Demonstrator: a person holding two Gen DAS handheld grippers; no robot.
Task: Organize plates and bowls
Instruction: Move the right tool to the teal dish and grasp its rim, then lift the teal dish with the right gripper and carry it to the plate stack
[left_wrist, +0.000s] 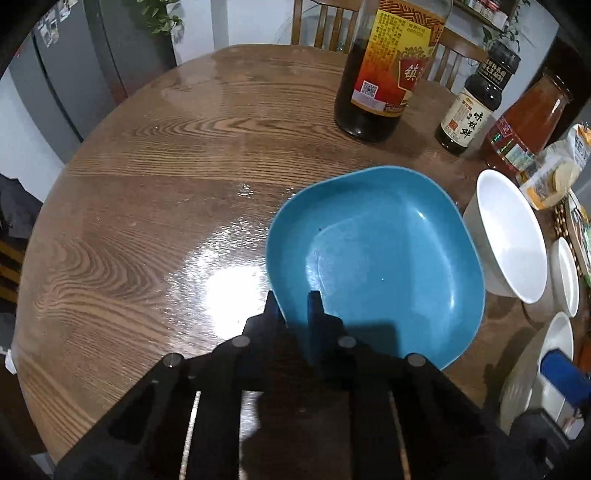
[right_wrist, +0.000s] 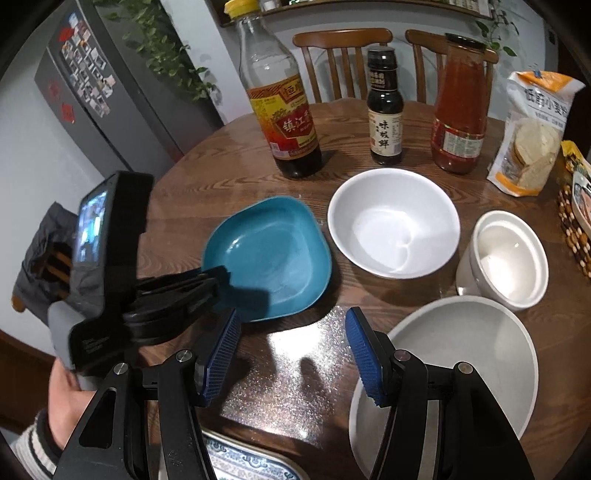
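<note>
A teal square dish lies on the round wooden table. My left gripper is shut on the dish's near-left rim, one finger inside and one outside. To its right stand a big white bowl and a smaller white bowl set in another vessel. My right gripper hangs open over bare table, with nothing between its blue pads. A wide grey plate lies under its right finger. A blue-patterned plate shows at the bottom edge.
Behind the dishes stand a vinegar bottle, a small dark sauce bottle and a red sauce jar. A flour bag stands at the right. Two wooden chairs are at the far edge. A person's hand holds the left gripper.
</note>
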